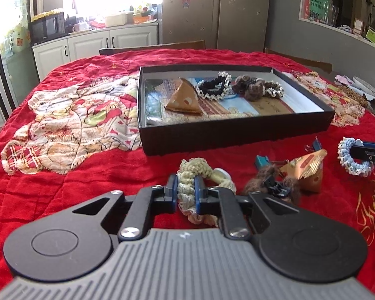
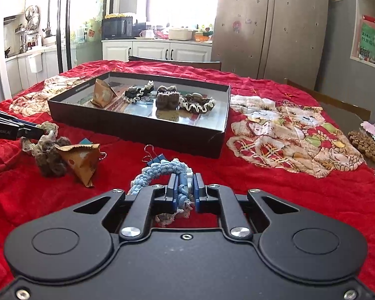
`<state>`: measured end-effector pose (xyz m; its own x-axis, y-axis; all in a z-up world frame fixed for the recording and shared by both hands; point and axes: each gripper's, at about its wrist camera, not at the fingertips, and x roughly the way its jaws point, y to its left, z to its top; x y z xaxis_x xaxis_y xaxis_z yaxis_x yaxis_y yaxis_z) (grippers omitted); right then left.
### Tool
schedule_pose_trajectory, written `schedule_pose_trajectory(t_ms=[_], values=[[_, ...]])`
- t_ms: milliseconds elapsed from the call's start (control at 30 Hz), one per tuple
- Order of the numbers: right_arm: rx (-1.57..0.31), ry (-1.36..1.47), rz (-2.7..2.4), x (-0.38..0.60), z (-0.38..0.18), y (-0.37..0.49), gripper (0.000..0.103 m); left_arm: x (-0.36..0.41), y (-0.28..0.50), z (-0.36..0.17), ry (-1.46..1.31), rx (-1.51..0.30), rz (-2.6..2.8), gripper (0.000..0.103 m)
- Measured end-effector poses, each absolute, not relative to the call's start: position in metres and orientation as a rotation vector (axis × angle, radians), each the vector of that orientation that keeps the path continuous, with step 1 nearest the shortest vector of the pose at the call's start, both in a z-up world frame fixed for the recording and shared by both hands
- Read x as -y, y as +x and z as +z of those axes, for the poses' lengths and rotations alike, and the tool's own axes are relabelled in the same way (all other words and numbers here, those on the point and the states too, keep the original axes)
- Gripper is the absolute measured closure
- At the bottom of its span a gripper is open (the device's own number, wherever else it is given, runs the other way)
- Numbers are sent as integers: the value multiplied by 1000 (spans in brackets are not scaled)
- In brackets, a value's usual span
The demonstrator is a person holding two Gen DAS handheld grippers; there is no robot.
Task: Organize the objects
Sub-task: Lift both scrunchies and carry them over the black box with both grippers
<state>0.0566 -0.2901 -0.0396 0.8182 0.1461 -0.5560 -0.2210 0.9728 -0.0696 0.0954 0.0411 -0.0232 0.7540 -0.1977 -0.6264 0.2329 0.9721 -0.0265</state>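
Both tongs (image 1: 186, 187) (image 2: 185, 186) clamping scrunchies (image 1: 187, 175) (image 2: 160, 172)

Microwave (image 2: 117, 28) beside white cabinets (image 2: 157, 51)

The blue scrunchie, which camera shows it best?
The right wrist view: the blue scrunchie sits centre frame, clamped by the right gripper, loops and white trim clear. The left wrist view shows it only small at the right edge, partly hidden by that gripper's fingers.

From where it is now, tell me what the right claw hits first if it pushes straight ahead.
Probably the near wall of the black box. The right claw, shut on the blue scrunchie, aims there over bare red cloth; depth is uncertain.
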Motion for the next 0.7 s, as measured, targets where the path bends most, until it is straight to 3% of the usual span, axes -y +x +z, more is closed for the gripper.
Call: schedule_pose_trajectory(t_ms=[700], values=[[-525, -138, 205, 287, -18, 51, 91, -41, 85, 5, 56, -601, -262, 87]])
